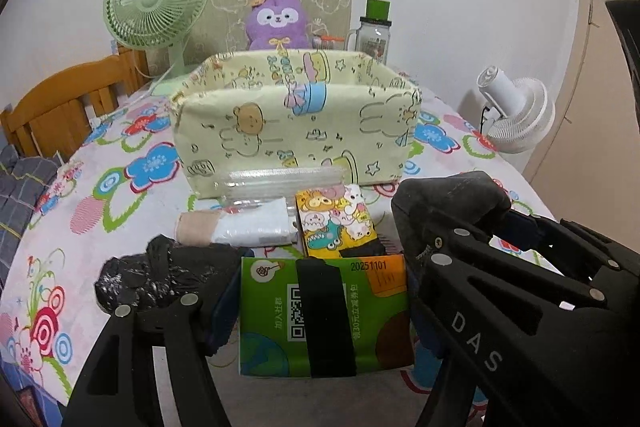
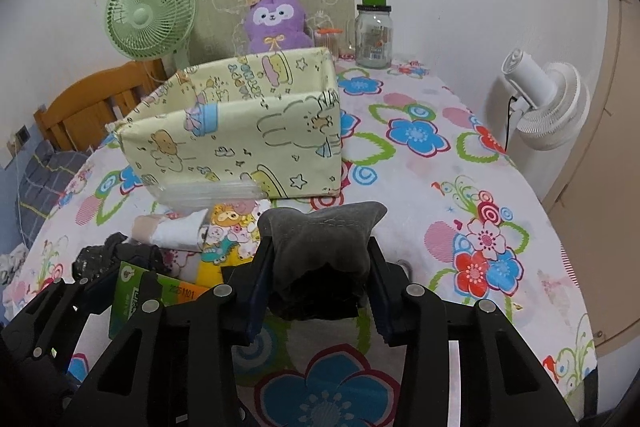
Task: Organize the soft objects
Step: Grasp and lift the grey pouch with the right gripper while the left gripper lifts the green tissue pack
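Grip geometry at the carrying stage. Right gripper (image 2: 320, 263) has its jaws clamped on a dark grey, soft velvety pouch (image 2: 320, 239), whose crumpled upper end stands above the fingertips while its lower end sits between the pads. Pale yellow, cartoon-printed fabric storage box (image 2: 240, 143), open at the top, lies ahead of these jaws and to their left, its long side running across the view; its near wall (image 1: 288, 139) must be cleared before the pouch can be let go inside. Left gripper (image 1: 320, 311) straddles a green paper-wrapped tissue pack (image 1: 276, 319) with a black band, long axis across the jaws; whether its pads press the pack cannot be told. Flower-printed tablecloth (image 2: 440, 187) covers the table beneath. Right hand is judged the one to move next.
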`<state>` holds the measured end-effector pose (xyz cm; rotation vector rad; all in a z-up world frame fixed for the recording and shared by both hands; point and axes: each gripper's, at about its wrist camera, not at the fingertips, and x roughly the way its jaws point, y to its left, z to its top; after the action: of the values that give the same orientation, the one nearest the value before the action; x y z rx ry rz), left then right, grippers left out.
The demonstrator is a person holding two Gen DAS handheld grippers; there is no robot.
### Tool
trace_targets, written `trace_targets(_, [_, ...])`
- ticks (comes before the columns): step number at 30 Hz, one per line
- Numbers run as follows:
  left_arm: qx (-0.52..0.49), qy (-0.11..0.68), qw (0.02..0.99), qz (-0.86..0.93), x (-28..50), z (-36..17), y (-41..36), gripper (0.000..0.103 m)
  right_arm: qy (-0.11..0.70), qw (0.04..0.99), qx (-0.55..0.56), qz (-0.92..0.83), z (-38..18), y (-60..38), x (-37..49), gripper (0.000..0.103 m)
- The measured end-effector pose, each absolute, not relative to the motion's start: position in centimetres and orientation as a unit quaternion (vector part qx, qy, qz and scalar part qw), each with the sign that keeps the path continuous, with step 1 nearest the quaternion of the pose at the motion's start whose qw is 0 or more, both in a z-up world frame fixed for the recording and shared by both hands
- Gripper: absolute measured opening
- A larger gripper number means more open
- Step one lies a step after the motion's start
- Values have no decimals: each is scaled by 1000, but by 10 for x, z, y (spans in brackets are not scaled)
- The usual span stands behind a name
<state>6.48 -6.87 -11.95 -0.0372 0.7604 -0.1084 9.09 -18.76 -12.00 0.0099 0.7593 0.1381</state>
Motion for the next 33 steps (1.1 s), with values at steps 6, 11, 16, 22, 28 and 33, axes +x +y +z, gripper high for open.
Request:
trace_targets(6, [-12, 355, 933, -55, 57, -105, -67, 74, 350, 934, 7, 65, -105, -185, 81, 46])
trace_targets(11, [-13, 348, 936, -58, 53, -95, -66, 74, 340, 938, 7, 64, -94, -183, 75, 46])
trace_targets(16, [-10, 339, 939, -58, 50, -84, -63, 74, 331, 941, 6, 64, -84, -181, 70, 47])
trace_targets(22, [-14, 333, 941, -65, 47, -74, -62, 74, 321, 945, 4, 60, -72, -179, 65, 47])
trace_targets(28, [-11, 321, 945, -65, 46, -60, -60, 74, 312, 948, 6, 58, -58, -177, 61, 47])
trace_targets(33, [-13, 308, 949, -65, 44, -47, -57, 74, 299, 952, 0, 59, -44, -174, 58, 47])
